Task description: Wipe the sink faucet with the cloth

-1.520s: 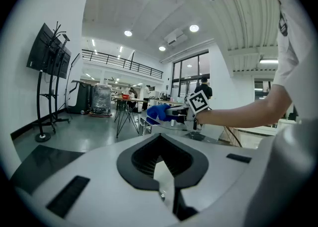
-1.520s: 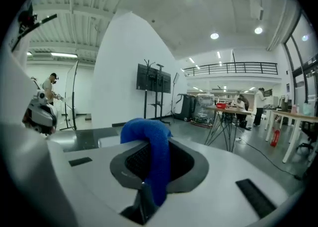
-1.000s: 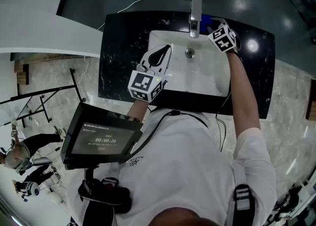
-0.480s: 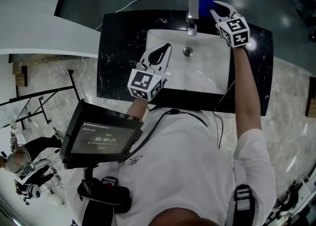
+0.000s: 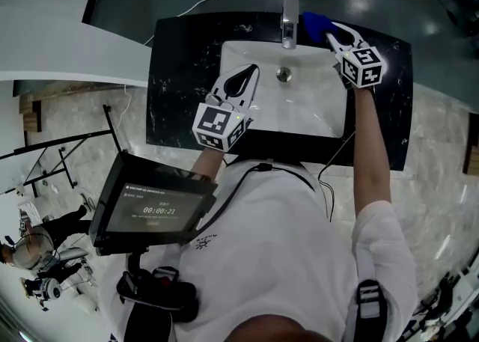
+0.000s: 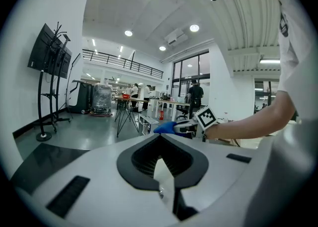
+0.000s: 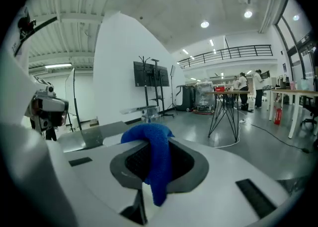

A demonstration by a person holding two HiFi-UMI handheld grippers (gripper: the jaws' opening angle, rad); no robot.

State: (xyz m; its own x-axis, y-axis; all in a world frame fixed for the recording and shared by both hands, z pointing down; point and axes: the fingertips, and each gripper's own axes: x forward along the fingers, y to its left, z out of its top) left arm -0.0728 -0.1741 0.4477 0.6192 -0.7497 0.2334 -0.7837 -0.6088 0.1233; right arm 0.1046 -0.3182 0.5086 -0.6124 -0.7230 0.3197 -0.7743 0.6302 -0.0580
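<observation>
From the head: looks down on a black table (image 5: pixel 176 86) with a white sink (image 5: pixel 314 108) set in it. Finds the faucet (image 5: pixel 289 19) at the far rim, spout over the basin, drain (image 5: pixel 283 74) just near of it. Holds the left claw (image 5: pixel 250 73) over the sink's near left part, jaws together, empty. Holds the right claw (image 5: pixel 330 31) at the far right rim, clamped on a blue cloth (image 5: pixel 313 23). Puts the cloth just right of the faucet, contact not clear.

From the left claw (image 6: pixel 160 144): shows jaws closed on nothing. Catches the right claw (image 6: pixel 181 127) beyond, cloth (image 6: pixel 166 127) sticking out to its left.

From the right claw (image 7: pixel 149 142): shows jaws pinched on the cloth (image 7: pixel 155 166), bunched over the tips and hanging down the near side between them.
</observation>
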